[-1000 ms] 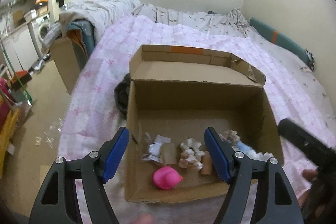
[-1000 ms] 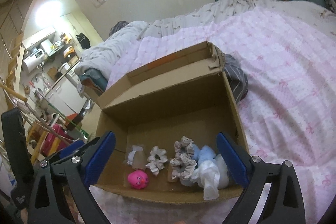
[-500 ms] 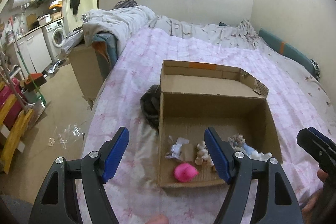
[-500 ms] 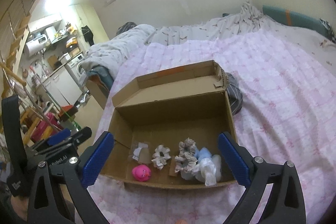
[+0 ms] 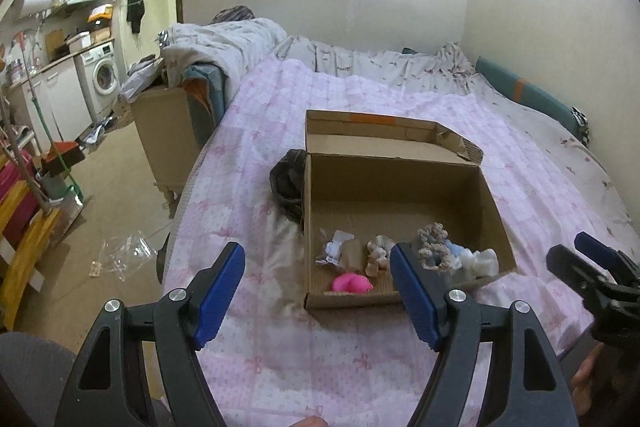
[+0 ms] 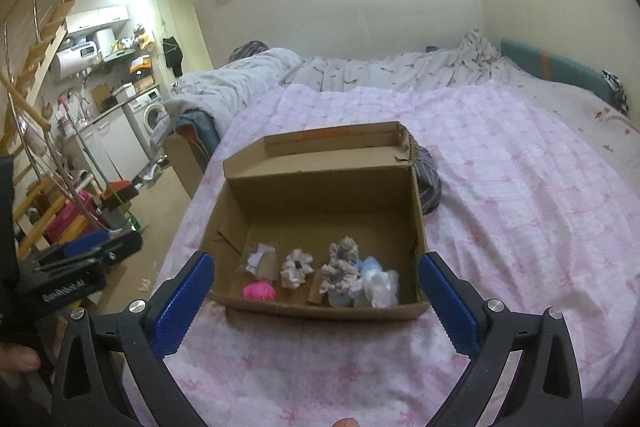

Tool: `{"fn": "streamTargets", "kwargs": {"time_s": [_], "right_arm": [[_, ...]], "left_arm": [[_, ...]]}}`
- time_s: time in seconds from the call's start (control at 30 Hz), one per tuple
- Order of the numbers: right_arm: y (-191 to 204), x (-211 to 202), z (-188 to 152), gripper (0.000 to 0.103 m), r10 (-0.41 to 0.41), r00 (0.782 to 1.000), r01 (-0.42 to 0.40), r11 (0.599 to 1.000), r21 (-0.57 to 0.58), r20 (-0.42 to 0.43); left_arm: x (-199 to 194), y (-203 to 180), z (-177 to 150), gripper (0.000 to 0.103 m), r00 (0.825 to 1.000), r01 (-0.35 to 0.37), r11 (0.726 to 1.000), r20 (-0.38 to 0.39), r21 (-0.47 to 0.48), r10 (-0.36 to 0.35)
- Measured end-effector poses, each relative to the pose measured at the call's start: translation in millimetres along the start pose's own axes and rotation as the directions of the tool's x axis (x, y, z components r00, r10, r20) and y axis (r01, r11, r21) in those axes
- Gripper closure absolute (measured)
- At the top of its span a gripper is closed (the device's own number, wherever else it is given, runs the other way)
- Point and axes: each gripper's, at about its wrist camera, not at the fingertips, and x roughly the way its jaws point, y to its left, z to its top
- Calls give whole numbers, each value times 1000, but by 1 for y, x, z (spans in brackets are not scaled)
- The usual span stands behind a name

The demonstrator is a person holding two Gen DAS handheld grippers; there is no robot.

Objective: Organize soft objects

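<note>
Both claws have backed away from the box [image 6: 320,187]: left claw [image 5: 318,291] & right claw [image 6: 316,301] wide, empty. Soft toys [image 6: 320,273] sit inside, just ahead, so sorting looks done

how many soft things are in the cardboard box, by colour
pink toy: 1
cream scrunchie: 1
grey-beige scrunchies: 2
light blue item: 1
white item: 1
clear packet: 1
total in the cardboard box: 7

Pink-quilted bed [image 6: 520,211] with open cardboard box [image 6: 416,223], dark cloth [image 5: 286,183] beside
</note>
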Motion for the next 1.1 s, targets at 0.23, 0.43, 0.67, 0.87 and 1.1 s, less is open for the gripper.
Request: {"fn": "streamTargets", "kwargs": {"time_s": [0.23, 0.43, 0.67, 0.87, 1.1], "right_arm": [[5, -2, -14, 0, -47, 999, 48, 998, -36, 7], [4, -1, -24, 0, -73, 997, 73, 997, -28, 4], [4, 5, -26, 0, -98, 995, 98, 995, -29, -16], [9, 9, -29, 0, -105, 994, 104, 993, -47, -23], [10, 12, -30, 0, -107, 994, 106, 993, -53, -31]], "left_arm": [[-6, -3, -8, 30, 999, -19, 1000, 28, 7, 19], [-4, -3, -11, 17, 999, -26, 1000, 32, 17, 25], [1, -5, -14, 6, 999, -38, 999, 16, 32, 38], [0, -7, -17, 5, 1000, -12, 999, 10, 44, 12], [1, -12, -18, 5, 1000, 0, 998, 8, 56, -1]]}}
